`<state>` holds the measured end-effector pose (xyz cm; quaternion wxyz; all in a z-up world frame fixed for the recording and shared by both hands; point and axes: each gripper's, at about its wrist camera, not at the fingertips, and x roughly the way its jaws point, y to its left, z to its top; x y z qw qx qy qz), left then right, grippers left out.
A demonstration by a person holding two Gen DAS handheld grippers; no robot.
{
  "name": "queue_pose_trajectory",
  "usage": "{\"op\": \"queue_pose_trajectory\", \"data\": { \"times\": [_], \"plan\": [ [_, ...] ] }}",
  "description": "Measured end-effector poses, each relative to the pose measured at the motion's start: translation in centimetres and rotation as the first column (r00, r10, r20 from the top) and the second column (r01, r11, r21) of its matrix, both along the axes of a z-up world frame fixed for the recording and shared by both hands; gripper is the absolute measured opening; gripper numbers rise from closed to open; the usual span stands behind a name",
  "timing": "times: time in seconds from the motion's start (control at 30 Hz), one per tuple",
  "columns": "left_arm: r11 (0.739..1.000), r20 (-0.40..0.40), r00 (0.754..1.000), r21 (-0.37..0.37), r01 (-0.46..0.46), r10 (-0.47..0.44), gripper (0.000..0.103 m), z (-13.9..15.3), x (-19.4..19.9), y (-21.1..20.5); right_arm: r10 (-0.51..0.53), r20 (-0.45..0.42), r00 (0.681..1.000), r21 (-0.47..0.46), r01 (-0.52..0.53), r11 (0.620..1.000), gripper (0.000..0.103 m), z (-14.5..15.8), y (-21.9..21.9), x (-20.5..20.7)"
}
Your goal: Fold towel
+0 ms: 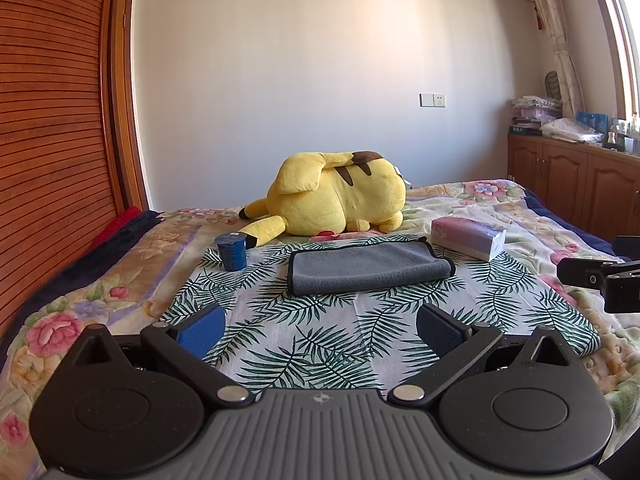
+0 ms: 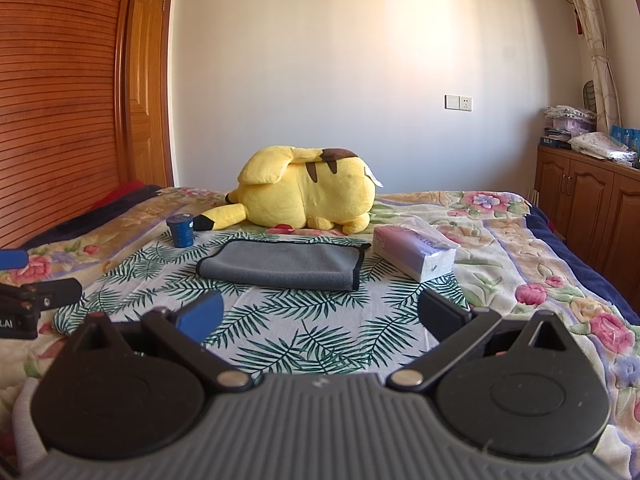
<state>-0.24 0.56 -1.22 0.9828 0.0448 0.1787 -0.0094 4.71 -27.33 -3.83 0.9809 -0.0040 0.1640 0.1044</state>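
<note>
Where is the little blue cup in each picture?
Left wrist view: the blue cup stands left of centre, on the far left corner of the leaf-print cloth.
Right wrist view: the blue cup sits further left, again at that corner.
Shared landmark: in both, it stands left of the grey towel, just by the yellow plush toy's black-tipped tail.

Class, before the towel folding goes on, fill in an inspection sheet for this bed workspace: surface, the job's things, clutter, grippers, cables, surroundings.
Surface: leaf-print cloth spread on a floral blanket.
Job's things: grey towel, lying flat on the cloth, looks already folded over.
Clutter: blue cup to its left, tissue pack to its right, yellow plush toy behind.
Grippers: left gripper and right gripper both open, empty, short of the towel.
Cables: nothing seen.
Surroundings: wooden cabinet, curtain, wall socket.
</note>
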Motion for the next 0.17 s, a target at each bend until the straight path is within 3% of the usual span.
{"op": "queue_pose_trajectory", "data": {
  "times": [0.17],
  "plan": [
    [1.000, -0.001, 1.000, 0.002, 0.000, 0.000, 0.087, 0.00, -0.02, -0.02, 0.000, 0.001, 1.000, 0.000, 0.000, 1.000, 0.103, 0.01, 0.01, -0.01]
  ]
}}
